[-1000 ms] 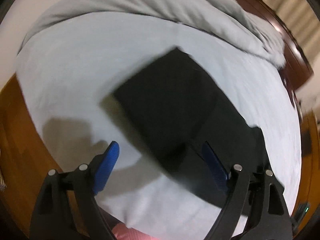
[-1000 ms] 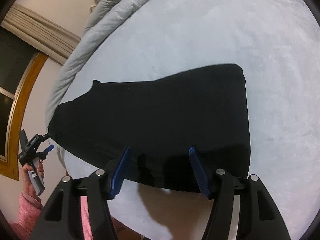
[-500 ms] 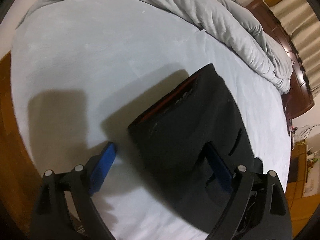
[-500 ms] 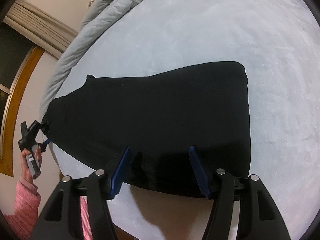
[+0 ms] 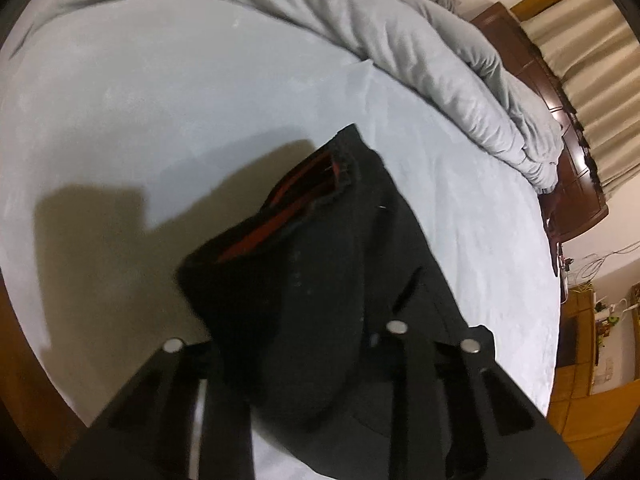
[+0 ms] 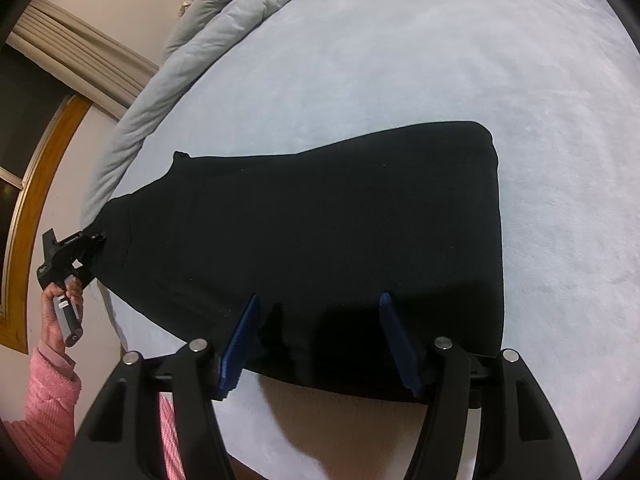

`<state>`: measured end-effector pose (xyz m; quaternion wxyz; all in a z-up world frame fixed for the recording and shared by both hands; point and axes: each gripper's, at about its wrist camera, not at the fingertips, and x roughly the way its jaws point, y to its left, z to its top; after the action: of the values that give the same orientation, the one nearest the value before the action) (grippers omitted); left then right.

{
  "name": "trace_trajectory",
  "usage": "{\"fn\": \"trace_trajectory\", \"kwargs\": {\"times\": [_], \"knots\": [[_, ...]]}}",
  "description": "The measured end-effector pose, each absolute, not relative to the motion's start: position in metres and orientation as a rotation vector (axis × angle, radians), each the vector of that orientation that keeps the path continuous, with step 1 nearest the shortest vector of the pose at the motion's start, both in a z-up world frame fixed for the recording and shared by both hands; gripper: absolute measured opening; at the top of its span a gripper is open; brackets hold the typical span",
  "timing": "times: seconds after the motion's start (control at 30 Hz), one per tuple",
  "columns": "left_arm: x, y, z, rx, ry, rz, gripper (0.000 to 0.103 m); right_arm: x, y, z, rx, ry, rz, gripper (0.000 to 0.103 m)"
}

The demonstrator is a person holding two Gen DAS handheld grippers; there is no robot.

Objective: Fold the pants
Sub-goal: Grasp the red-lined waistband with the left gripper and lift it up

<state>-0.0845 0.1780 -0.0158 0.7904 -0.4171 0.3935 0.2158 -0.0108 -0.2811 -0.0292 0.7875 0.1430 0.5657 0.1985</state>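
**Desk:** Where are the pants?

**Photographer:** The black pants (image 6: 320,240) lie flat on the bed (image 6: 440,60), well short of the grey duvet (image 6: 224,20). The left claw (image 5: 296,344) is closing on their waistband corner, cloth bunched between its jaws; its pads are hidden, so the pinch looks firm but is unconfirmed. The right claw (image 6: 320,340) hangs open over the pants' near edge, holding nothing.

**Desk:** Handling?

**Photographer:** Soft, limp, light. Likely best taken by hems and corners.
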Motion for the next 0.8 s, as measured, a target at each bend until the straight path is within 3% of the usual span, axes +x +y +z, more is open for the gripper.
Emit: {"fn": "trace_trajectory", "kwargs": {"times": [0.37,0.8], "knots": [[-0.086,0.135,0.043,-0.777,0.708,0.397,0.018,-0.010,-0.286,-0.030,0.322,1.215,0.437,0.063],[-0.065,0.035,0.097,-0.494,0.692,0.258,0.019,-0.011,-0.291,-0.030,0.365,1.202,0.456,0.063]]}}
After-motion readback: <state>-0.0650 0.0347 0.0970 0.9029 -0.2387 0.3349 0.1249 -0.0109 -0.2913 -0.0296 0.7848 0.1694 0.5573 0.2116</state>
